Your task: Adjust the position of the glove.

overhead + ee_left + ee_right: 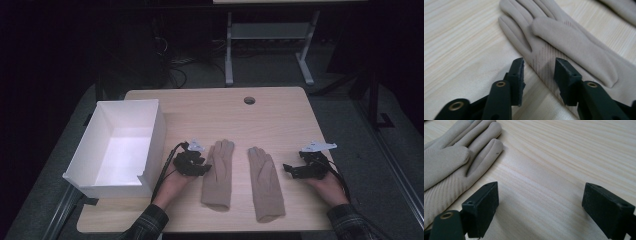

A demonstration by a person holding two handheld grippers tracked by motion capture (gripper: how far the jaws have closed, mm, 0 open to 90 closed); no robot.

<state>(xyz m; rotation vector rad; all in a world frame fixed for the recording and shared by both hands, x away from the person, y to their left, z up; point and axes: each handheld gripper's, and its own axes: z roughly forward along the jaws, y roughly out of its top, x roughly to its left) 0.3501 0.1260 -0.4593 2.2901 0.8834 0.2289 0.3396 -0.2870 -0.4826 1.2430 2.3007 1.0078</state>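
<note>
Two beige gloves lie flat side by side on the wooden table, fingers pointing away from the person. My left gripper [204, 168] sits at the left edge of the left glove [218, 175]; in the left gripper view its jaws stand partly open astride the edge of that glove [574, 42], with a gap on both sides. My right gripper [288, 169] rests on the table just right of the right glove [265, 180]. In the right gripper view its jaws are wide open over bare wood, with that glove [446, 167] off to the left.
An empty white open box [120, 145] stands at the table's left edge, close to my left hand. A round cable hole [249, 100] sits near the far edge. The table [280, 120] is bare wood beyond the gloves. Dark floor and desk legs lie behind.
</note>
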